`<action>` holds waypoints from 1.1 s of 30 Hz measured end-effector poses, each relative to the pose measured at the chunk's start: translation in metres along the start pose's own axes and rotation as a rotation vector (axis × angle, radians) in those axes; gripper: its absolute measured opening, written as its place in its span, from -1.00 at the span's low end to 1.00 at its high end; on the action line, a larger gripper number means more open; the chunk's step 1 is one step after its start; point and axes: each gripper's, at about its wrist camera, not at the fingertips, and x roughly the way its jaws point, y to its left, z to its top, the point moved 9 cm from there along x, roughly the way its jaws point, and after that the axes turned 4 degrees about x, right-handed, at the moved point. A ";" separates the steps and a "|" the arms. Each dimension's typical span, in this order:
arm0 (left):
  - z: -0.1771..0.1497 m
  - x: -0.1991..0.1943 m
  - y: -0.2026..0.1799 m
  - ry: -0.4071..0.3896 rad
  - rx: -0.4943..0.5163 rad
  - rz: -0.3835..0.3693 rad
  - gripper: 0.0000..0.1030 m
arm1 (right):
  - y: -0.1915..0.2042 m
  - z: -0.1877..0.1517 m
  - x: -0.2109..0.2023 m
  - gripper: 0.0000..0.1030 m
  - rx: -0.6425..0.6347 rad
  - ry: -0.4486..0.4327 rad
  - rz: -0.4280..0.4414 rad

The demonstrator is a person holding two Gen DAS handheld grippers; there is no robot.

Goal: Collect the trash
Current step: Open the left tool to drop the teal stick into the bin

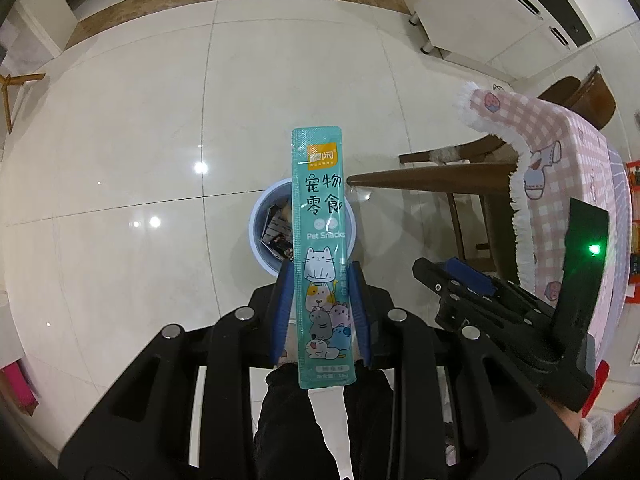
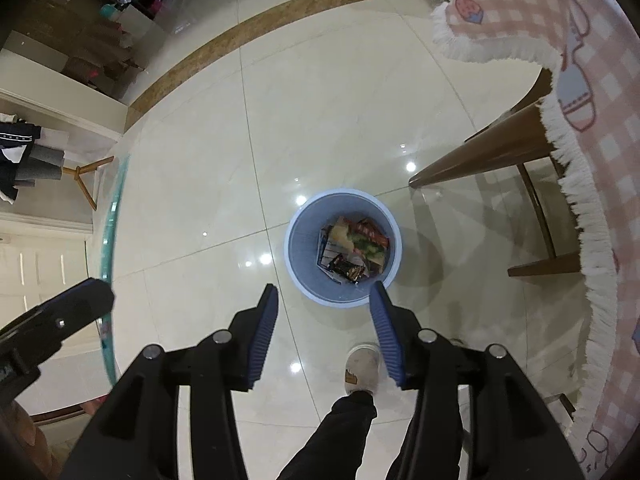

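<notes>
My left gripper [image 1: 320, 276] is shut on a long teal pet snack sachet [image 1: 320, 240] printed with cartoon cats, and holds it upright above a blue waste bin [image 1: 260, 216] on the floor. The sachet hides part of the bin. In the right wrist view the same bin [image 2: 298, 240] stands on the tiles just beyond my right gripper [image 2: 324, 300], which is open and empty. Several wrappers [image 2: 352, 248] lie inside the bin. The right gripper [image 1: 452, 280] also shows at the right of the left wrist view. The left gripper's finger [image 2: 80, 304] and the sachet's edge [image 2: 112, 240] show at the left of the right wrist view.
A table with a pink checked fringed cloth [image 2: 580, 80] stands to the right, with wooden chair legs [image 2: 472, 156] under it near the bin. My shoe [image 2: 362, 368] and dark trouser leg are below the grippers. A white cabinet [image 1: 500, 8] stands far right on glossy tiles.
</notes>
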 end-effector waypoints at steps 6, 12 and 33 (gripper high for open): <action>0.000 0.004 -0.014 0.018 0.022 -0.010 -0.47 | 0.002 -0.001 -0.021 -0.08 -0.011 -0.041 0.010; 0.002 0.005 -0.027 0.023 0.045 -0.017 -0.46 | 0.002 0.004 -0.048 -0.07 -0.008 -0.095 0.018; 0.011 -0.062 -0.067 -0.069 0.142 -0.025 0.21 | -0.010 0.002 -0.160 -0.06 0.072 -0.276 0.054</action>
